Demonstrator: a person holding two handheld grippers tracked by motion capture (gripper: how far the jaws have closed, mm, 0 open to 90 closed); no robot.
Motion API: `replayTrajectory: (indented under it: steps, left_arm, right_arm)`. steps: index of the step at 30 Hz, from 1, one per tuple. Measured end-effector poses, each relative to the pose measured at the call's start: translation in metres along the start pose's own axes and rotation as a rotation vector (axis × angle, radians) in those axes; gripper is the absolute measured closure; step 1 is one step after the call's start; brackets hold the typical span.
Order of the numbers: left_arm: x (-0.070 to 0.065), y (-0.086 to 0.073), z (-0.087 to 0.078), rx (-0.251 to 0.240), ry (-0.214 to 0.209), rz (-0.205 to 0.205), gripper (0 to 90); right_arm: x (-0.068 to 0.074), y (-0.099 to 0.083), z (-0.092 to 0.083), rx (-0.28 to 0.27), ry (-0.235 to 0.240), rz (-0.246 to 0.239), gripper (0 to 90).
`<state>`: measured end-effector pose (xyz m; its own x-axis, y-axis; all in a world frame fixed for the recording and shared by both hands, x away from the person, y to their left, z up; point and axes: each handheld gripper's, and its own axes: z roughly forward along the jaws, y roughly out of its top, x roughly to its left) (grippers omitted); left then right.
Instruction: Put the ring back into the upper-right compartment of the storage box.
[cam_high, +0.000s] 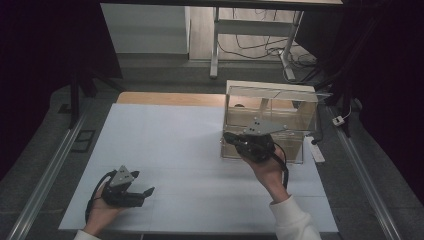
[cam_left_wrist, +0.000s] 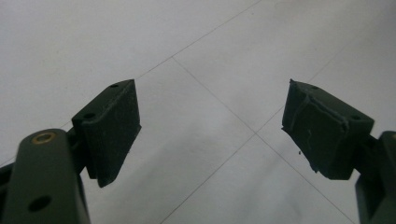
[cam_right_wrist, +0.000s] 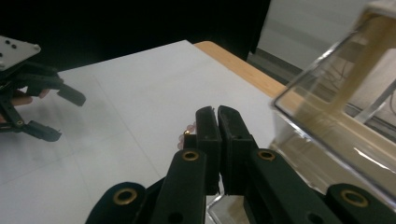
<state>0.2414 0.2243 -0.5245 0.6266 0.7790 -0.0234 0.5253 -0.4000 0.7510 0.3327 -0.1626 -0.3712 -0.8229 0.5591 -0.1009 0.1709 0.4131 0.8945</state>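
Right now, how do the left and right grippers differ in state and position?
The left gripper is open with a wide gap over bare white tabletop; the right gripper has its jaws pressed together. The left sits near the table's front edge, the right farther back beside the clear box. Both are hand-held and black.

- Your left hand (cam_high: 102, 207) came in at about seven o'clock on the table, wrapped round the left gripper (cam_high: 141, 184), which pointed toward three o'clock.
- Its jaws stood wide apart in the left gripper view, both pads (cam_left_wrist: 114, 128) bare with nothing between them.
- Your right hand (cam_high: 270, 172), in a white sleeve (cam_high: 295, 220), reached from five o'clock up toward one o'clock, carrying the right gripper (cam_high: 229, 137).
- In the right gripper view its jaws were pressed together, the pads (cam_right_wrist: 208, 128) almost touching.
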Motion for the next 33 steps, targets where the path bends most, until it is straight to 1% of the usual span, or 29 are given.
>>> replayTrajectory:
  steps: [16,26,33]
  left_arm:
    - [0.0,0.0,0.0,0.002,-0.001,-0.001,19.0]
    - [0.0,0.0,0.001,0.004,-0.002,-0.001,19.0]
    - [-0.001,0.0,0.001,0.006,-0.004,-0.002,19.0]
  right_arm:
    - [-0.03,0.004,-0.033,-0.043,-0.101,0.033,86.6]
    - [-0.051,-0.001,-0.052,-0.061,-0.167,0.073,86.6]
    - [-0.063,-0.004,-0.064,-0.064,-0.211,0.088,86.6]
